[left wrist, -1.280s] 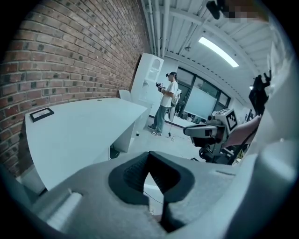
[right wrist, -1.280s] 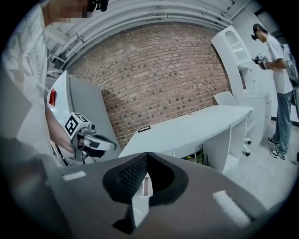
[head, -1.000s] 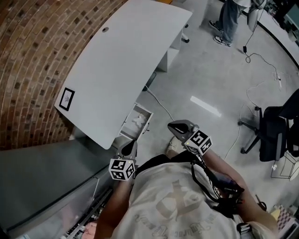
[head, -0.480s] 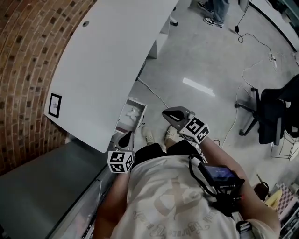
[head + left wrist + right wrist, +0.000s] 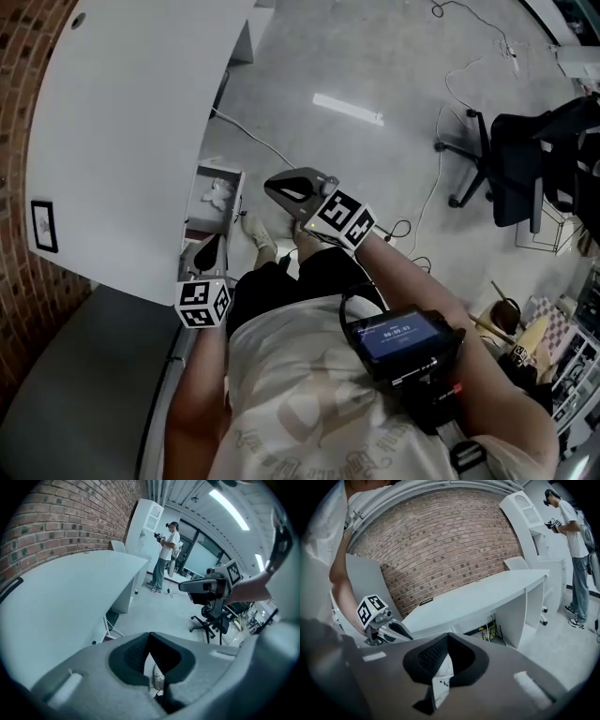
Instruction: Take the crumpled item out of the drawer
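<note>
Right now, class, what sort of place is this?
Likely an office or lab workspace: white desk against a brick wall, office chair, cables across the floor.

Crumpled item (image 5: 221, 193) in the drawer (image 5: 200, 215) under the desk (image 5: 122, 122) edge, office chair (image 5: 523, 159) well apart at right.

The drawer (image 5: 214, 210) had its back end hidden under the desk (image 5: 122, 112). The crumpled white item (image 5: 220, 193) inside was too small to identify. The desk ran off the head view's top edge.

Blurred, unreadable digits on the chest device screen (image 5: 398, 335); nothing legible.
</note>
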`<act>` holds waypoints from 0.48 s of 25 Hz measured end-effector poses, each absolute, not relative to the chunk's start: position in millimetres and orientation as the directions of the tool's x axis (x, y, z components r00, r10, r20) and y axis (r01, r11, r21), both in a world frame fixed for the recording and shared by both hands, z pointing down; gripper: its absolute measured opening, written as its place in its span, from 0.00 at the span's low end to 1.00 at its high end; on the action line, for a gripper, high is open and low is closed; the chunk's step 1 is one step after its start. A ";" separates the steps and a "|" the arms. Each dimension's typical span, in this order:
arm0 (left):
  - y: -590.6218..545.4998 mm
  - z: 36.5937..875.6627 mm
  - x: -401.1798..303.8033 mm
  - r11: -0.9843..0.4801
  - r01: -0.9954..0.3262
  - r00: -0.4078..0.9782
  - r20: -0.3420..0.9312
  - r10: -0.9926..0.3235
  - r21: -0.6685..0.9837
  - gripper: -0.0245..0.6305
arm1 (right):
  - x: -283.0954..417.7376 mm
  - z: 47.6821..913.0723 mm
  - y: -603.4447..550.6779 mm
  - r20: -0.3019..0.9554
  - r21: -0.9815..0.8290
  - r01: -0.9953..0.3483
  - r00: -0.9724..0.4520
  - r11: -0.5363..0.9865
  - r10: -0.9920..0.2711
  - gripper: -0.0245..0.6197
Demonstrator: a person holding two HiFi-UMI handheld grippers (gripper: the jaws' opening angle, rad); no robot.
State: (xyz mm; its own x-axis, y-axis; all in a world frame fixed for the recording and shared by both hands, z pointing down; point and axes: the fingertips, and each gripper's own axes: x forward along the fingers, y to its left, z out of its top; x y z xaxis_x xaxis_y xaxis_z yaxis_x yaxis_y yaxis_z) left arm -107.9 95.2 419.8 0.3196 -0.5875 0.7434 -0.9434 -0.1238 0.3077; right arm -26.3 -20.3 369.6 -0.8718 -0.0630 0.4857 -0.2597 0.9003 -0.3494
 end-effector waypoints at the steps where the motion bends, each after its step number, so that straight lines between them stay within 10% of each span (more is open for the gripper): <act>1: 97.6 426.4 -106.4 -0.127 -0.942 0.324 0.750 -0.577 0.310 0.04 | -30.5 374.0 -20.5 0.487 -0.353 -0.256 -0.872 0.900 -0.057 0.05; 12: 107.0 491.4 -109.8 -0.088 -0.942 0.318 0.780 -0.538 0.323 0.04 | -66.5 436.0 -5.5 0.490 -0.409 -0.195 -0.871 0.892 0.034 0.05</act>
State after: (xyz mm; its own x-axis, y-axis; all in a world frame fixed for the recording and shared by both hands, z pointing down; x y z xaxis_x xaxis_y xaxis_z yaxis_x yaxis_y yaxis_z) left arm -109.8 107.0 491.4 0.3179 -0.5383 0.7805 -0.9422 -0.0879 0.3232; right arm -66.5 -5.5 436.0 -0.8710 0.0342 0.4901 -0.1949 0.8917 -0.4086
